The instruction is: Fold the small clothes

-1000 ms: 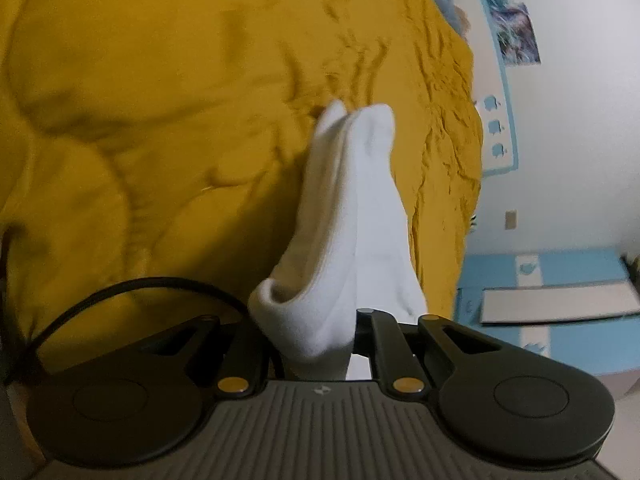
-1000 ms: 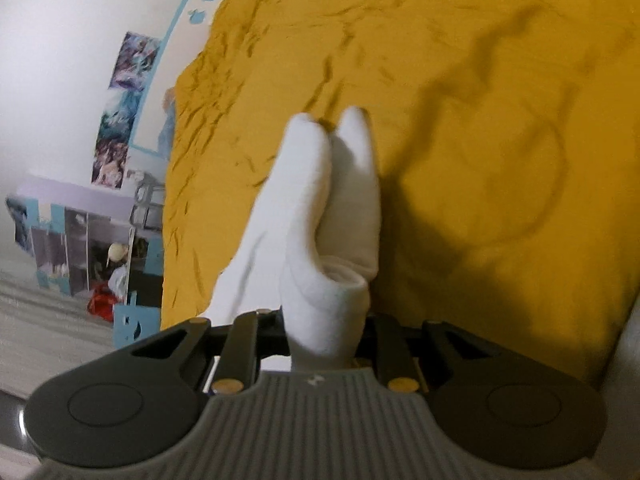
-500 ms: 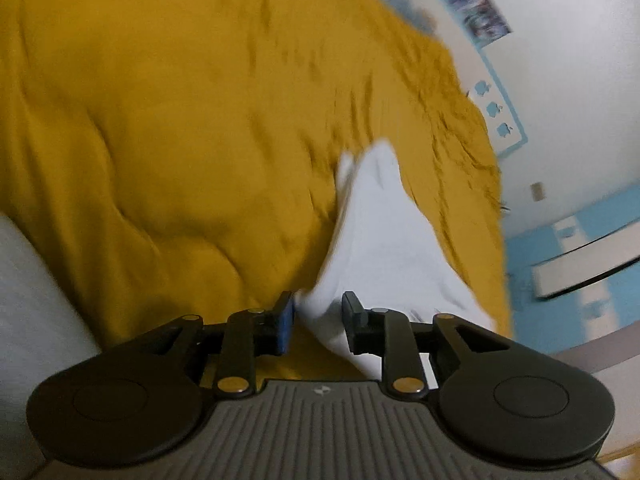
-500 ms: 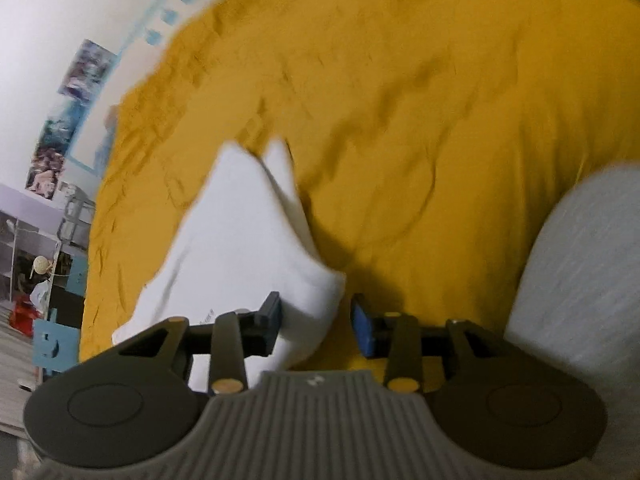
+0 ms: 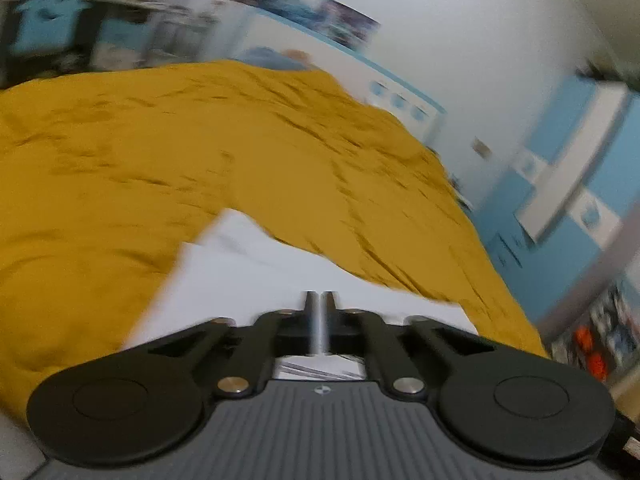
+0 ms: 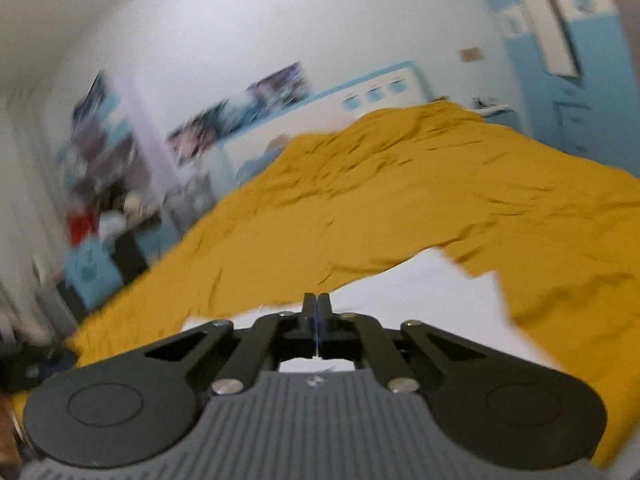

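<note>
A pair of white socks (image 5: 240,268) lies flat on the yellow bedspread (image 5: 160,152), blurred by motion. My left gripper (image 5: 319,300) hovers above the near end of the socks, its jaws shut with nothing between them. In the right wrist view the same white socks (image 6: 424,300) spread out to the right beneath my right gripper (image 6: 316,300). It is also shut and empty. Both grippers point across the bed (image 6: 400,200) towards the far wall.
The bed fills the middle of both views. A white and blue headboard (image 6: 360,96) and posters (image 5: 280,0) are at the far wall. Cluttered dark shelves (image 6: 104,216) stand beside the bed. A blue wall panel (image 5: 560,200) is on the right.
Both grippers let go of the socks, opened, then shut empty. They rose and rolled level, so the room now shows above the bed. The socks lie flat.
</note>
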A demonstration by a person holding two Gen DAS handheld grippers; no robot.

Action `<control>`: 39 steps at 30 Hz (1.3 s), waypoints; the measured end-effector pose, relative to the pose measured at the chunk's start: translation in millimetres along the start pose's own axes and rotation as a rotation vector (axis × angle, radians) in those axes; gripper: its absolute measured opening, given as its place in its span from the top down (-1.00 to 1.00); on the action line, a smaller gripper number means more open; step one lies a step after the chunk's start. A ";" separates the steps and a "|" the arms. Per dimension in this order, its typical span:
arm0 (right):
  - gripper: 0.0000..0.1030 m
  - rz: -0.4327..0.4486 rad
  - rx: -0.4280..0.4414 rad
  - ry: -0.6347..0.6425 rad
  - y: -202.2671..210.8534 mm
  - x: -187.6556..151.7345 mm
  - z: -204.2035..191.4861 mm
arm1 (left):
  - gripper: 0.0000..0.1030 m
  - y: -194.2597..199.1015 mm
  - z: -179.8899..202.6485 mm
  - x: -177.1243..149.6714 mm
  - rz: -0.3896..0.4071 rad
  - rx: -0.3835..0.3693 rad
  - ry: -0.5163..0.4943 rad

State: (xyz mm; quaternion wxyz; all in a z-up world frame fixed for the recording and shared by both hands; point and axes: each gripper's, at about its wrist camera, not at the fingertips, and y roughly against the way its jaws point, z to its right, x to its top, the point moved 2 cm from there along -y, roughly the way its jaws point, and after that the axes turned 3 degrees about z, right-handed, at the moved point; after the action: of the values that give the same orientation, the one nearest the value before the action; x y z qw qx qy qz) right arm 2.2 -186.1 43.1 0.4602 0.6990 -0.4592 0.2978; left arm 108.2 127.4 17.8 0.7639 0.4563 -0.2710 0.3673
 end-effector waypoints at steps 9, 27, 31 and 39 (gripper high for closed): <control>1.00 -0.121 0.057 0.362 -49.1 -91.7 -82.7 | 1.00 -48.6 31.8 -93.9 -0.039 -0.079 -0.329; 1.00 -0.007 -0.056 0.431 -25.7 -81.0 -35.7 | 0.90 -25.3 18.3 -93.1 -0.055 -0.067 -0.318; 1.00 0.072 -0.208 0.360 -8.1 -59.9 2.7 | 0.89 -26.6 0.0 -88.1 -0.011 0.079 -0.271; 1.00 0.040 -0.357 0.016 -7.8 -55.6 76.1 | 0.89 -30.9 -37.5 -81.7 -0.024 0.251 -0.078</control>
State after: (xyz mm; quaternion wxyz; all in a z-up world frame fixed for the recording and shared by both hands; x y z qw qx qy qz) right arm -13.4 -234.3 -36.8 0.5746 0.5946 -0.5149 0.2262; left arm 88.5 125.7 -75.2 0.6939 0.5654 -0.2472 0.3712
